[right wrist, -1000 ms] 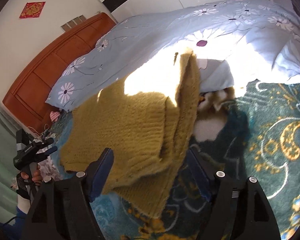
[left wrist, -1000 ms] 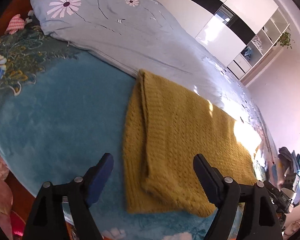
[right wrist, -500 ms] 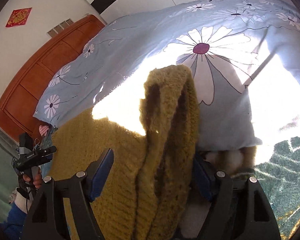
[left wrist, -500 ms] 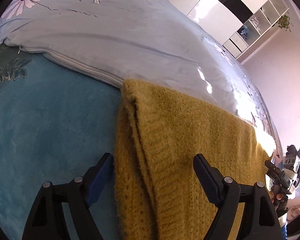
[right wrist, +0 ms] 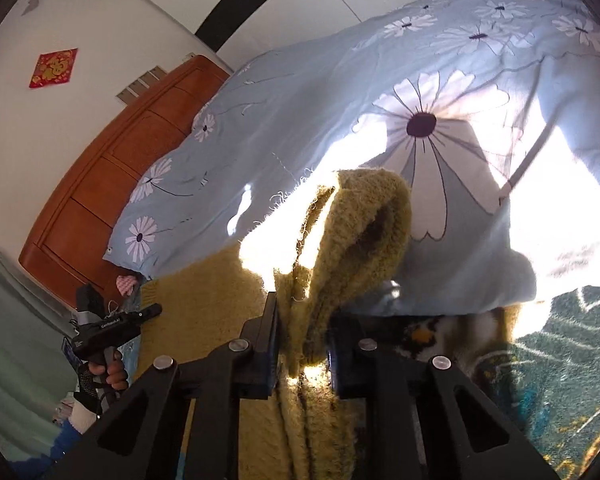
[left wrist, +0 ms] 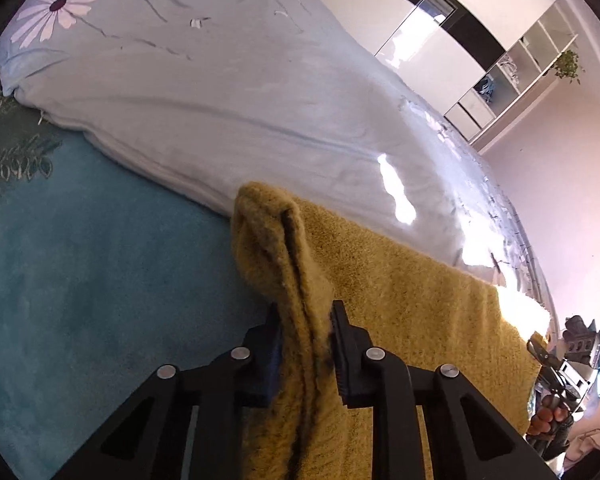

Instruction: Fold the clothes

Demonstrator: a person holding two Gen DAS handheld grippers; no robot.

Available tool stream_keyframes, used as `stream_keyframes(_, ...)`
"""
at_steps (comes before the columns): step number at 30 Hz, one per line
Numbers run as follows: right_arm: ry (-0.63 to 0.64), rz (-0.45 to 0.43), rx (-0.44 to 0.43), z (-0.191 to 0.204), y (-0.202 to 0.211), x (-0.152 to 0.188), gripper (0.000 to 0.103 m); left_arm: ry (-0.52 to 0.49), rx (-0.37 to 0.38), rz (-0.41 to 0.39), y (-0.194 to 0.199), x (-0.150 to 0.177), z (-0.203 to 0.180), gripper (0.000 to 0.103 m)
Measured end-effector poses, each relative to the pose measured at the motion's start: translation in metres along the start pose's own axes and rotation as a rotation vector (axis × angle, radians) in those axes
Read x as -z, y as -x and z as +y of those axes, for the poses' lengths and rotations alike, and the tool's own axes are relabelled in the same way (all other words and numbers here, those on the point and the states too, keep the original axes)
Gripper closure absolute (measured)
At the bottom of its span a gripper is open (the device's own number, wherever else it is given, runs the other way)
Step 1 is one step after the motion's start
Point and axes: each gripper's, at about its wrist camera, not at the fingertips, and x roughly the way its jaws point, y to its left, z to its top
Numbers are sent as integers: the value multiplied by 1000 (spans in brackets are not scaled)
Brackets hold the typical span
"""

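A mustard-yellow knitted sweater (left wrist: 412, 320) lies folded on the bed, against the edge of a pale blue daisy-print duvet (left wrist: 220, 92). My left gripper (left wrist: 306, 316) is closing, and its jaws pinch the folded layers at the sweater's left corner, which bunches up between the pads. The right wrist view shows the opposite corner of the same sweater (right wrist: 352, 232), partly sunlit, standing up in a thick fold. My right gripper (right wrist: 302, 312) is closing too, its jaws pressed on that fold. Each gripper appears small in the other's view: the right gripper (left wrist: 552, 364) and the left gripper (right wrist: 112, 324).
A teal plush blanket (left wrist: 80, 280) with a gold pattern covers the bed beneath the sweater. A wooden headboard (right wrist: 112, 184) stands behind the duvet. White wardrobes and open shelves (left wrist: 512, 60) line the far wall. A person's hand (right wrist: 108, 376) holds the other gripper's handle.
Both grippers moved forward over the sweater's ends and their jaws went from wide open to closed on the folded corners. The fabric now bunches upward between the pads.
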Motion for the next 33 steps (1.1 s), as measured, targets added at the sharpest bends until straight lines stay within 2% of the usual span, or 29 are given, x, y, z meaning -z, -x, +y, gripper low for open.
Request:
stream_keyframes(1, 17, -15, 7, 3, 6, -2, 82, -17, 18, -14, 4, -2, -7, 80)
stream_keyframes(5, 6, -18, 49, -8, 5, -5, 82, -69, -56, 8, -11, -8, -13, 80)
stream_keyframes(9, -65, 32, 78, -34, -12, 4, 82, 8, -91, 58, -30, -2, 14, 79)
stream_keyframes(12, -90, 31, 67, -38, -12, 7, 80, 51, -80, 48, -25, 2, 21, 74)
stream_keyframes(13, -85, 27, 64, -36, -10, 6, 76, 54, -83, 40, -21, 3, 21, 71)
stream_keyframes(16, -57, 21, 97, -28, 0, 9, 68, 22, -140, 4, -3, 7, 5, 62)
stream_keyframes(19, -63, 16, 95, -26, 17, 26, 56, -23, -190, -62, 27, 17, -12, 45)
stream_keyframes(23, -79, 62, 116, -31, 30, 56, 54, -102, -140, -80, 33, 36, -56, 32)
stream_keyframes(29, -191, 82, 7, -32, 31, 87, 52, -210, -69, -15, 4, 86, -122, 32)
stream_keyframes(33, -168, 84, 35, -20, 28, 93, 50, -218, -51, 56, -25, 116, -142, 32)
